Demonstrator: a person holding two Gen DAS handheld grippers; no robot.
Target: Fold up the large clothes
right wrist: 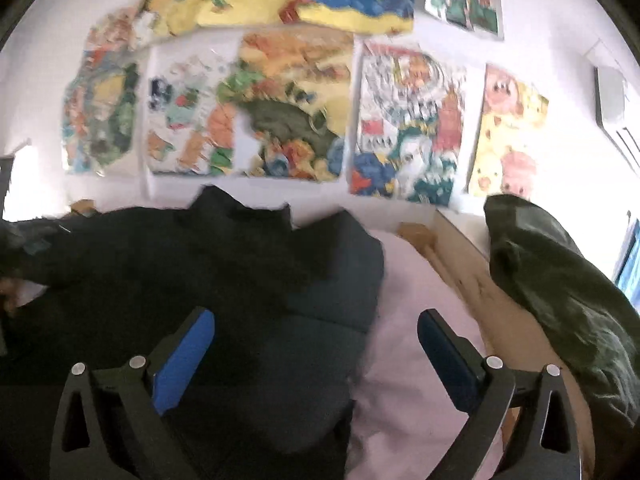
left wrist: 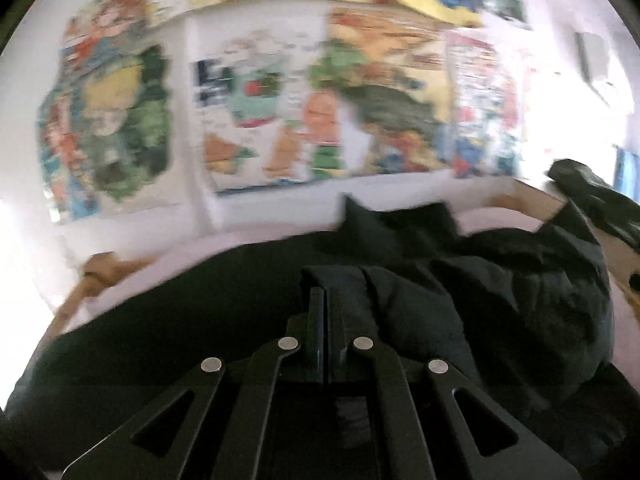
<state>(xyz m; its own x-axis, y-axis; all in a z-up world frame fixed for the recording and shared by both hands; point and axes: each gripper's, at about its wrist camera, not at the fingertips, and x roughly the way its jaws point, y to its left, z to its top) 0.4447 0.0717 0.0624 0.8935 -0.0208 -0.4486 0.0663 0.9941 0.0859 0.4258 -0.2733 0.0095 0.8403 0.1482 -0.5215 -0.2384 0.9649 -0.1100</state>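
A large dark puffy jacket (left wrist: pixel 500 300) lies bunched on a pale pink bed sheet (right wrist: pixel 412 360); it also shows in the right wrist view (right wrist: pixel 240 280). My left gripper (left wrist: pixel 320 300) is shut, with a fold of the jacket pinched between its fingers and lifted. My right gripper (right wrist: pixel 316 340) is open and empty, its blue pads (right wrist: pixel 188 356) spread over the jacket's right edge and the sheet.
A dark green garment (right wrist: pixel 560 300) lies at the right on the wooden bed frame (right wrist: pixel 472 276); it also shows in the left wrist view (left wrist: pixel 592 196). A white wall with colourful posters (right wrist: pixel 288 112) stands behind the bed. An air conditioner (right wrist: pixel 612 104) hangs at upper right.
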